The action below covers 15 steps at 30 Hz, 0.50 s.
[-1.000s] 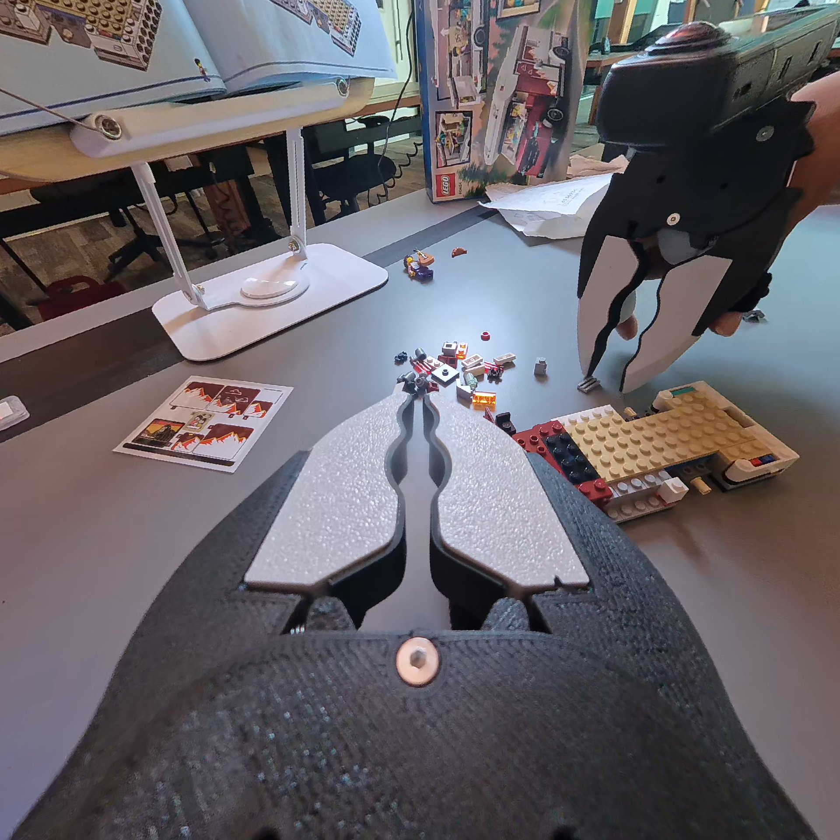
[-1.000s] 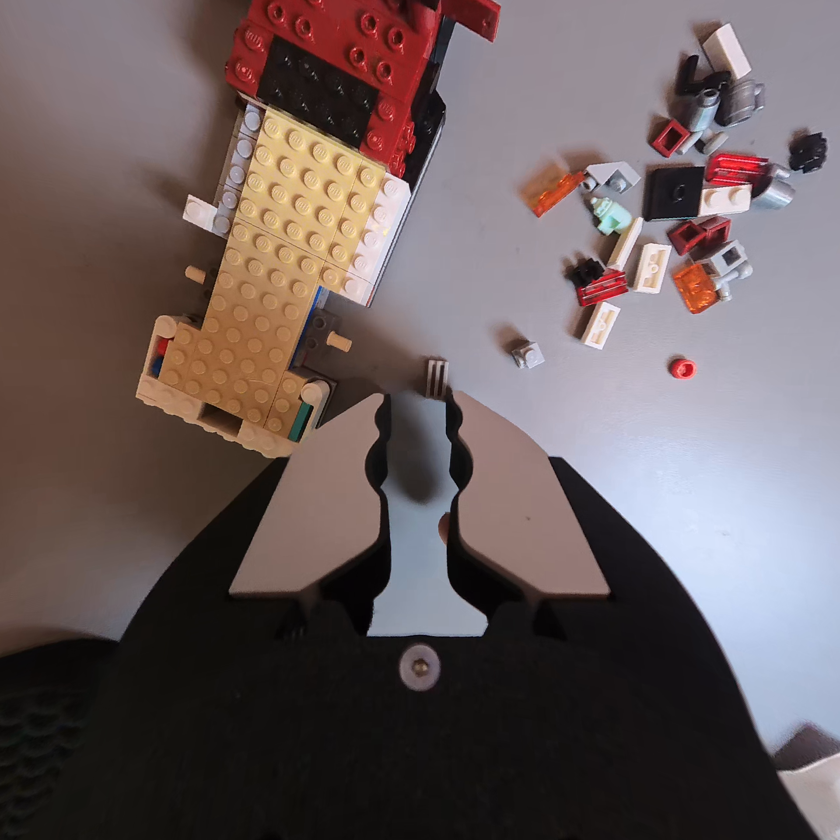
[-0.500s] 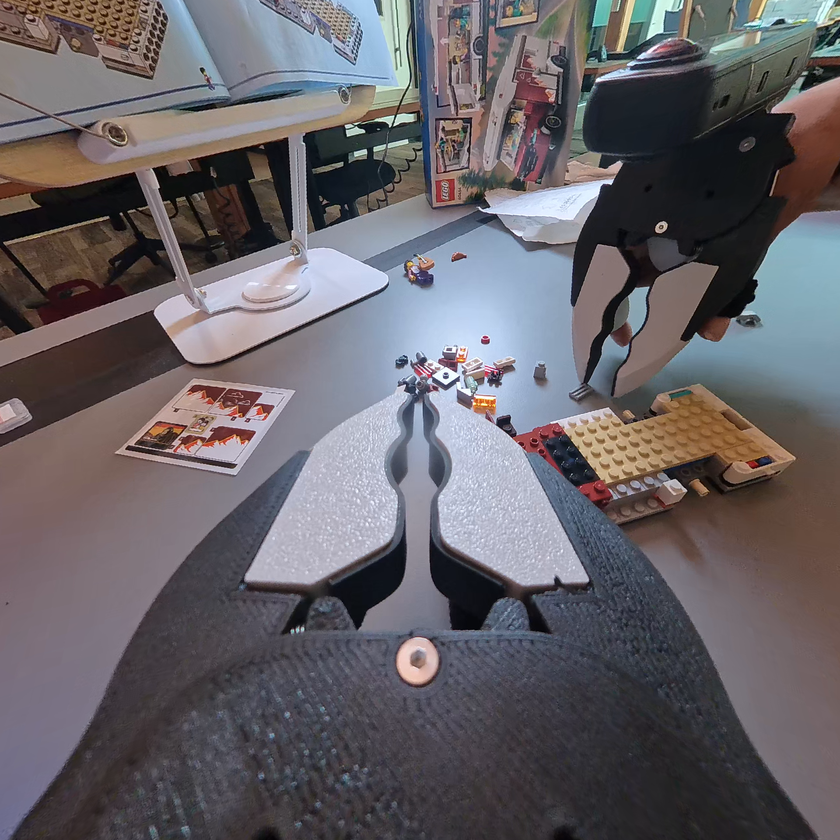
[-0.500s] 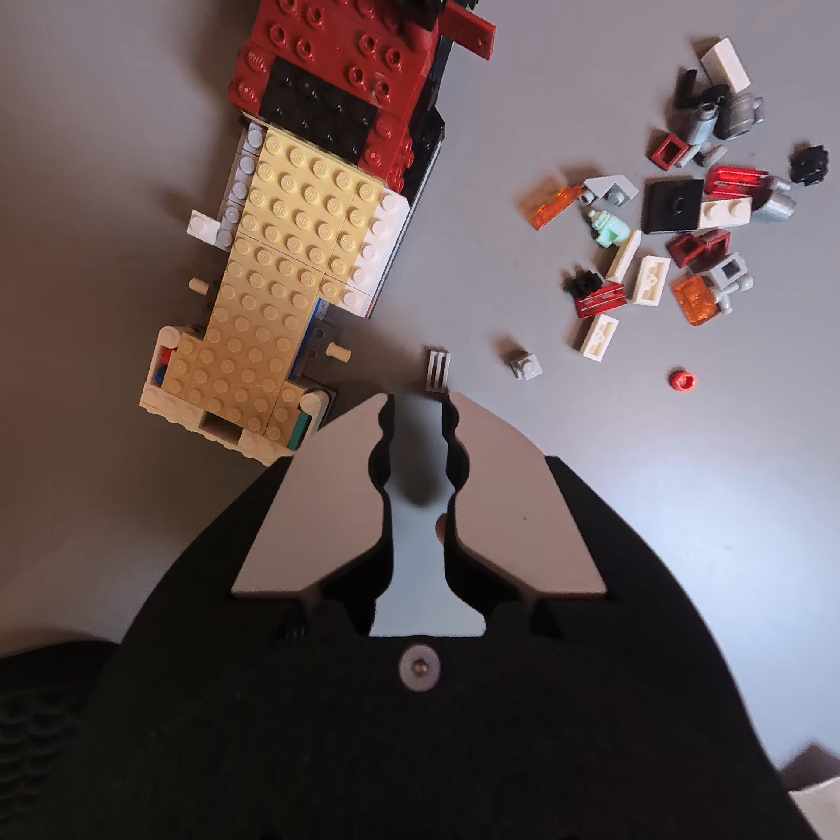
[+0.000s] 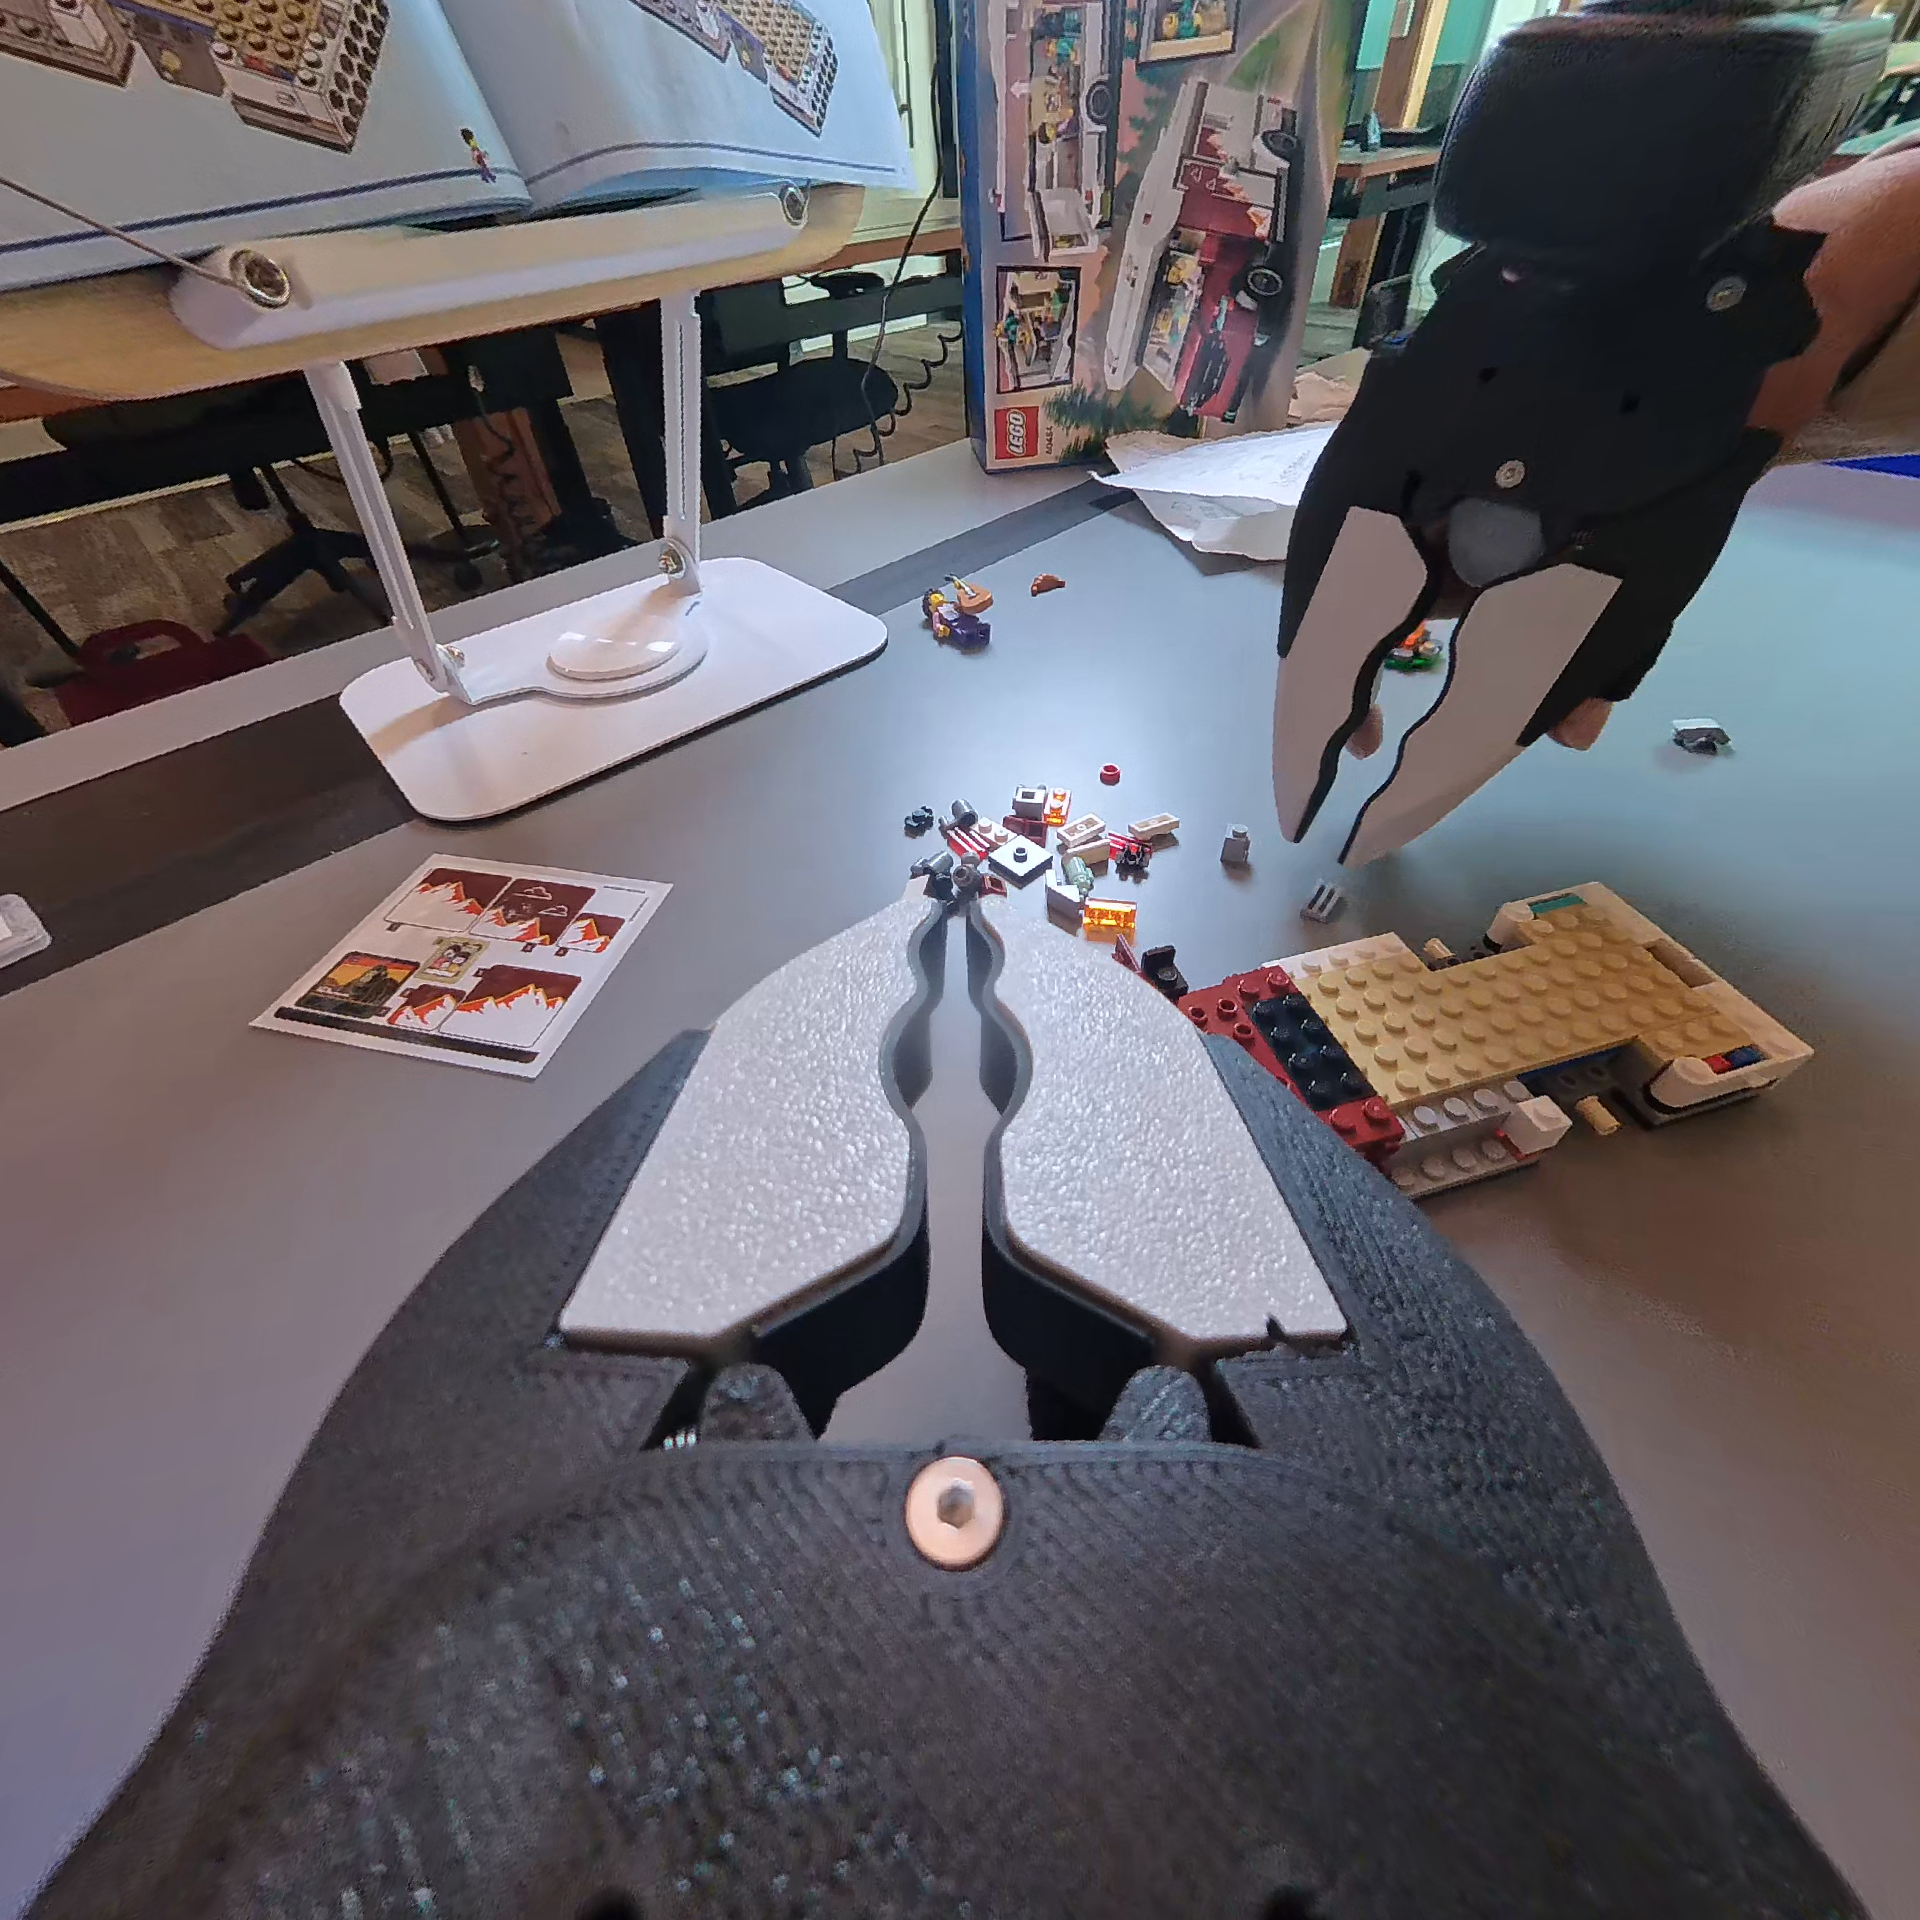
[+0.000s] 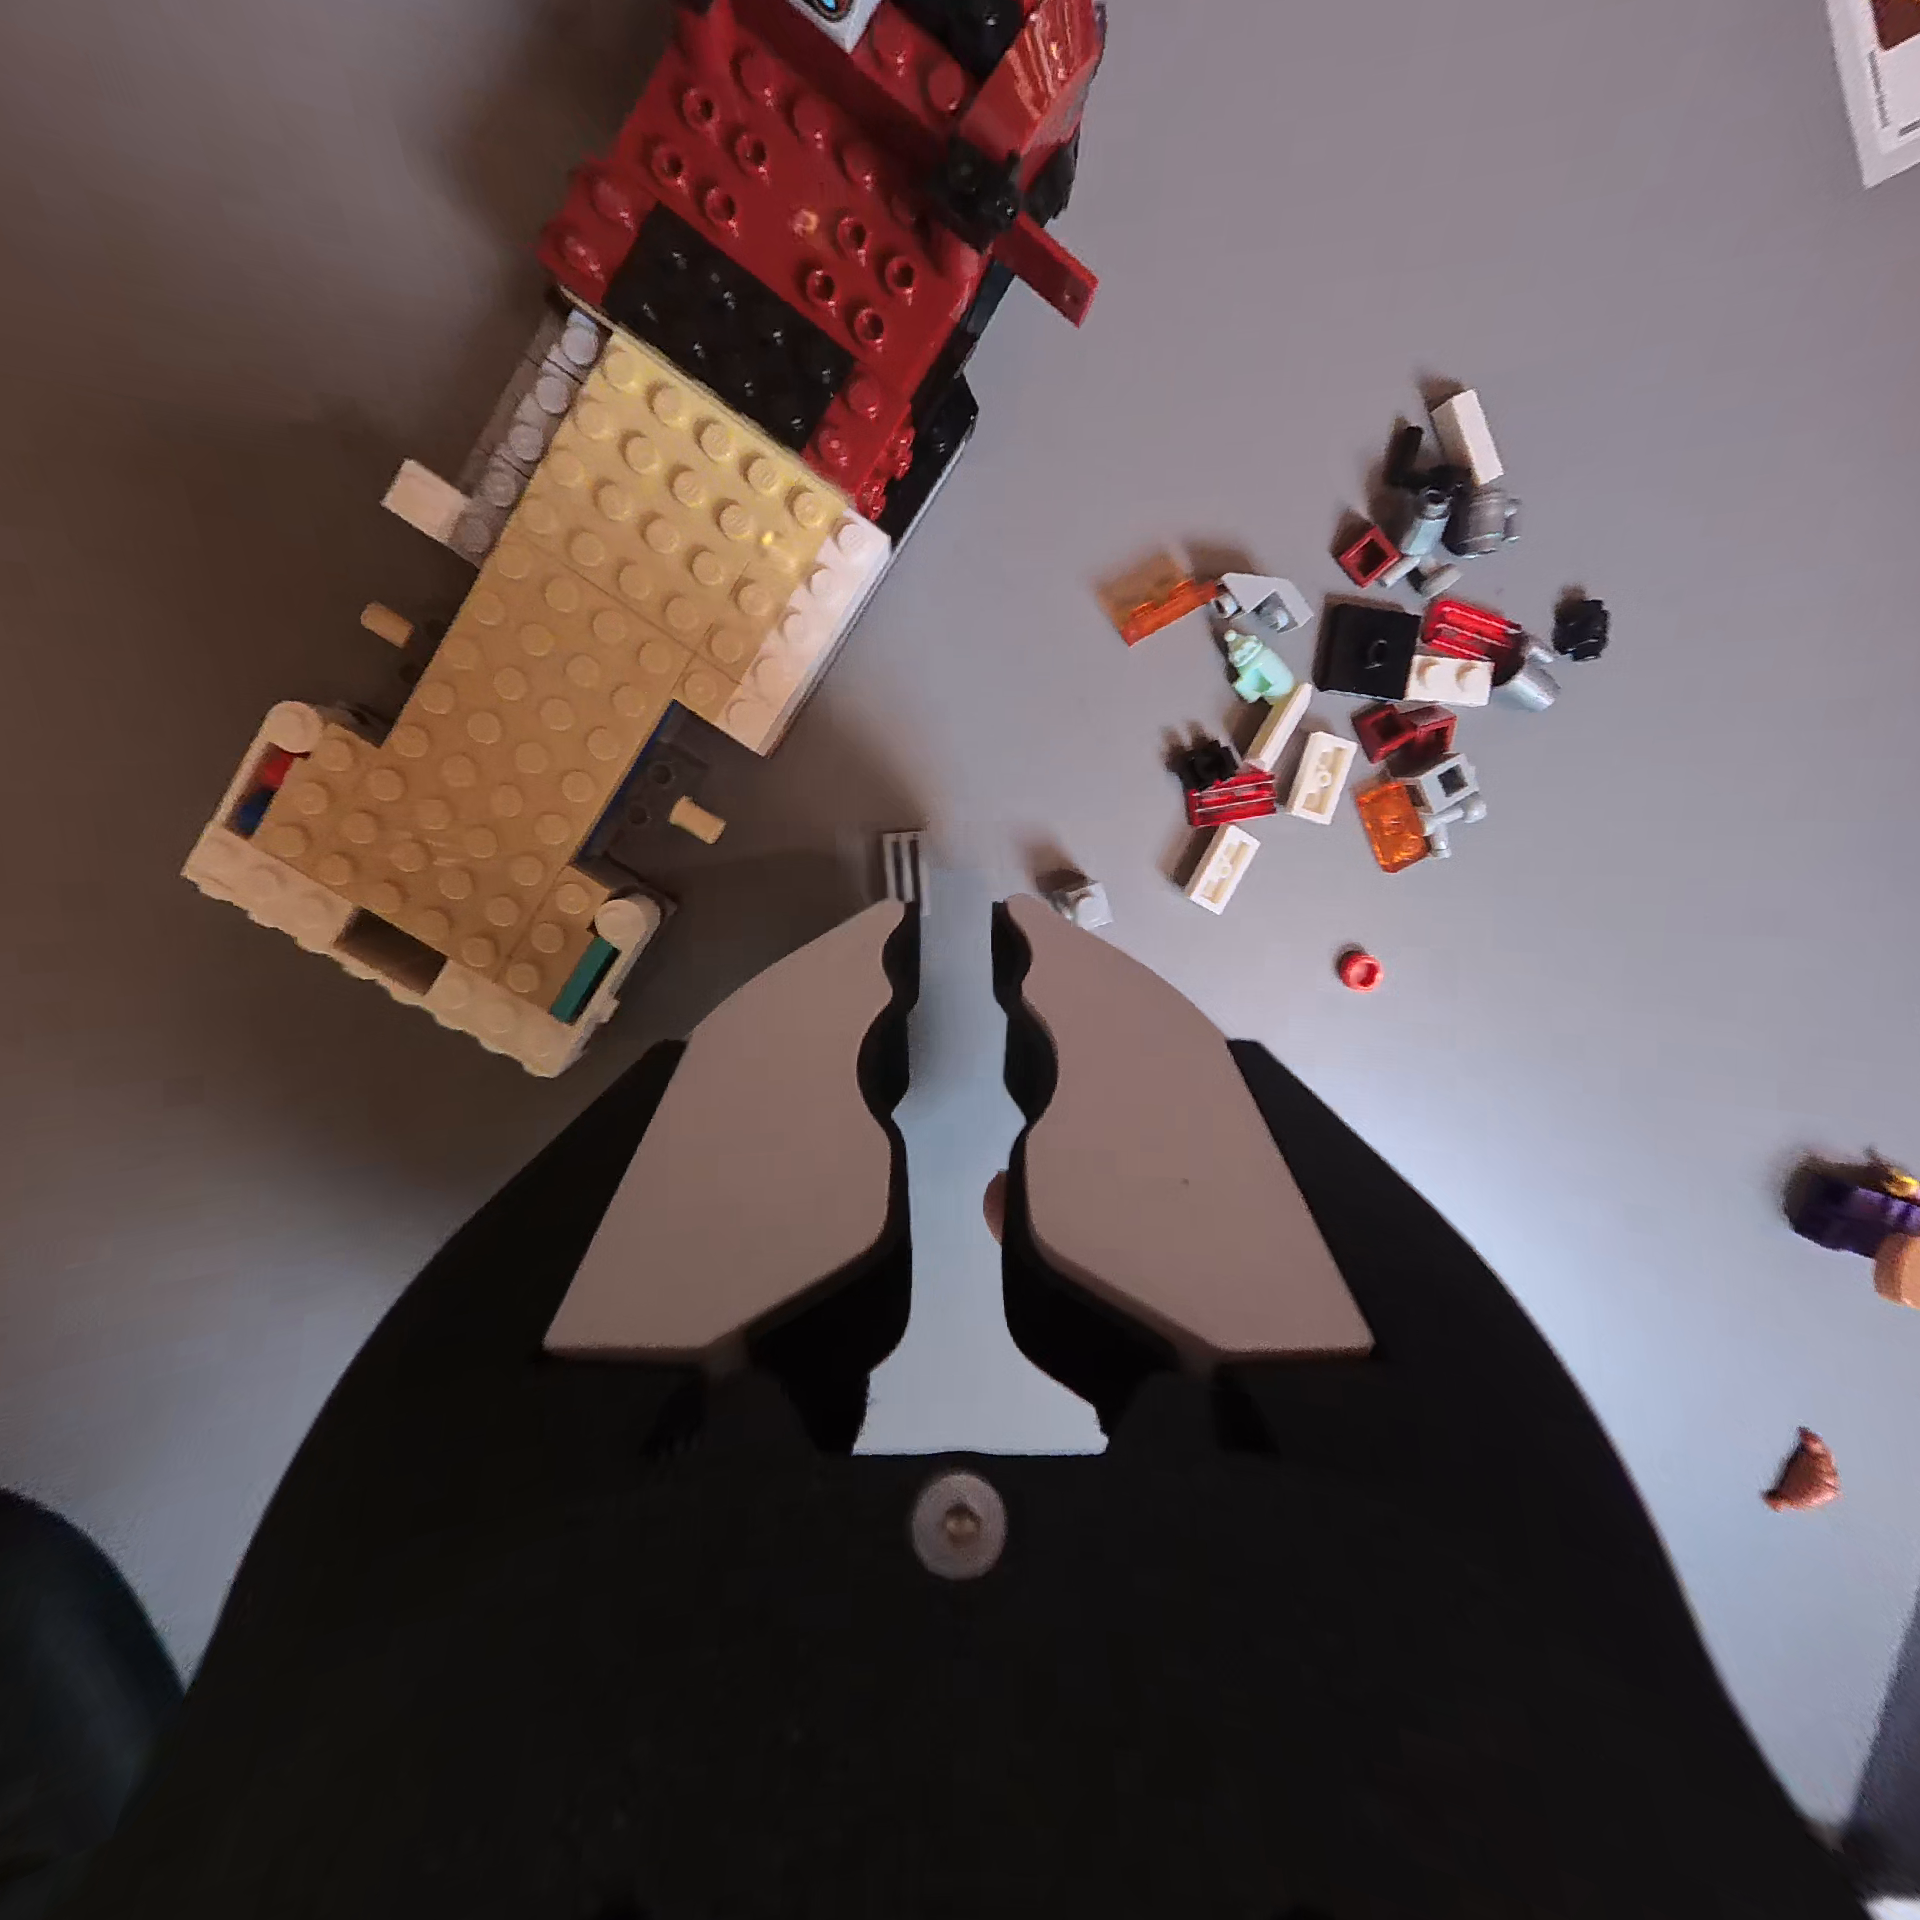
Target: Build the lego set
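The small grey grille tile (image 6: 902,868) lies flat on the table (image 6: 1621,1091), between the tan-and-red brick model (image 6: 582,665) and a loose grey stud (image 6: 1081,899). The right gripper (image 6: 956,912) points down at it, partly open. Bare table shows through the gap and nothing is held. The tile sits just off the tip of its left finger (image 6: 831,997), outside the gap. The stud lies just beside the other fingertip. A pile of small parts (image 6: 1371,665) and a red round piece (image 6: 1359,971) lie farther right, and a minifigure (image 6: 1860,1216) is at the edge. The left gripper (image 5: 951,904) hangs well apart over the near side of the table, closed to a thin slit. Dark bits of the pile lie just past its tips, and I cannot tell whether it pinches anything. A sticker sheet (image 5: 457,961), a white book stand (image 5: 623,675) and a box (image 5: 1132,229) lie beyond. The risk, as I judge it, is that with the tile off-centre the left fingertip would land on it or push it toward the model, and the stud could be knocked too. A thin flat tile may also skid from the pads. Compared with a second ago, the right jaws are narrower, and the tile, then ahead of the gap, is now off to its left. The left gripper is unchanged.
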Each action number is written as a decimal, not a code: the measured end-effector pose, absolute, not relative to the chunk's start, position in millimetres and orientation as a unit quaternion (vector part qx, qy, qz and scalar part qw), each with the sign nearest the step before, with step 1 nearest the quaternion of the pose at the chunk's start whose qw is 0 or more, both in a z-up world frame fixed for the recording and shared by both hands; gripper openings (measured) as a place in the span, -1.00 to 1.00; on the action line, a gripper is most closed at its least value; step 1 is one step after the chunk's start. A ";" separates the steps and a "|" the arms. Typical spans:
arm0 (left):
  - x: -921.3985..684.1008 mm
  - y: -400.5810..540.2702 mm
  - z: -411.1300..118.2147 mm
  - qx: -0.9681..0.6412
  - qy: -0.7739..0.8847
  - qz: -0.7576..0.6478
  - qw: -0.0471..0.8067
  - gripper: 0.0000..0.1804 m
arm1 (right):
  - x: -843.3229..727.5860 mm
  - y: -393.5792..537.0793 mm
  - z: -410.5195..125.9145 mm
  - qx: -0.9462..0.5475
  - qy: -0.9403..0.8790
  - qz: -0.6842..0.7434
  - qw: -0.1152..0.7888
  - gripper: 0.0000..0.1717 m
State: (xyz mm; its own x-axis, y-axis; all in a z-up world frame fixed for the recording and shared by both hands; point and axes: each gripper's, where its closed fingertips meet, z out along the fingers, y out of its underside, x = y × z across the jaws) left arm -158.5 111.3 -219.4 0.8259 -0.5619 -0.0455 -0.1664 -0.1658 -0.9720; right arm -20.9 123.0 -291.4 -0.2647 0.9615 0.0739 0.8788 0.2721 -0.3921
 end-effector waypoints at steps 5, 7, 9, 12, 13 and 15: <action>-154.9 110.3 -220.8 -0.745 0.249 -0.173 0.594 -0.96 | -21.4 113.3 -295.8 -0.598 -0.773 0.168 0.132 -0.82; -153.2 108.9 -221.6 -0.745 0.256 -0.173 0.591 -0.96 | -25.0 112.9 -298.8 -0.599 -0.772 0.172 0.124 -0.82; -149.6 105.8 -225.0 -0.750 0.266 -0.182 0.578 -0.97 | -26.1 113.3 -302.7 -0.598 -0.776 0.167 0.112 -0.83; -144.5 102.2 -226.8 -0.749 0.282 -0.190 0.568 -0.94 | -27.6 112.1 -303.8 -0.591 -0.782 0.166 0.105 -0.91; -143.4 101.4 -227.4 -0.748 0.289 -0.189 0.566 -0.92 | -28.0 112.5 -303.1 -0.586 -0.787 0.163 0.108 -0.91; -142.9 101.2 -227.7 -0.746 0.298 -0.183 0.566 -0.90 | -35.1 110.6 -295.0 -0.567 -0.795 0.172 0.132 -0.91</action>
State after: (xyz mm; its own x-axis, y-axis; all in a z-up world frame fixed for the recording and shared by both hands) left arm -142.9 101.2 -227.7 0.7555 -0.6519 -0.0641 -0.2375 -0.1814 -0.9543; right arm -35.1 110.6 -295.0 -0.3235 0.9461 0.0145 0.8556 0.2990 -0.4225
